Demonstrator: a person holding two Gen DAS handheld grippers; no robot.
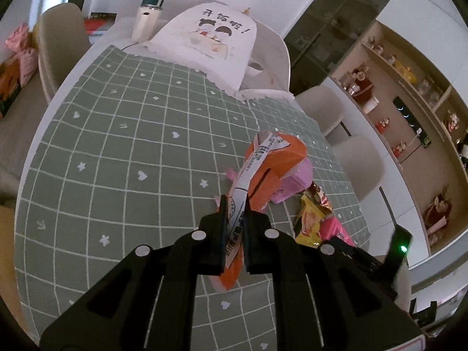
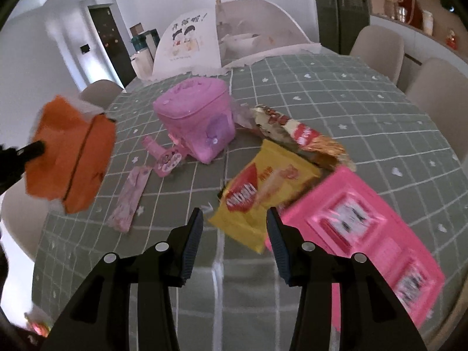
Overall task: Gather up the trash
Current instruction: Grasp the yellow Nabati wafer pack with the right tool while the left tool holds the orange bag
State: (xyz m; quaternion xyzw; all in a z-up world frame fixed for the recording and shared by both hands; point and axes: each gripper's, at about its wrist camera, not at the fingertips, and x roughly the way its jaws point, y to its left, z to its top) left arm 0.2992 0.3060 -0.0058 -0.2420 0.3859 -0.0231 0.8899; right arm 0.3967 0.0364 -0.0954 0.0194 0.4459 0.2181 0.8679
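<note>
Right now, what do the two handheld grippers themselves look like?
Both the left gripper and right gripper are matte black plastic with slotted, angular linkage arms and round white pivot caps. The jaws carry dark ribbed pads. No sleeves or cables show.

Left wrist cam looks fwd along the left gripper [image 1: 235, 204], high above the tabletop [image 1: 117, 152], facing the far white cover [image 1: 210, 38]. Right wrist cam rides behind the right gripper [image 2: 234, 219], lower and nearer. Both share the orange wrapper [image 1: 272, 163] [image 2: 70, 155], pink container [image 2: 196, 117], yellow snack bag [image 2: 263, 196].
</note>
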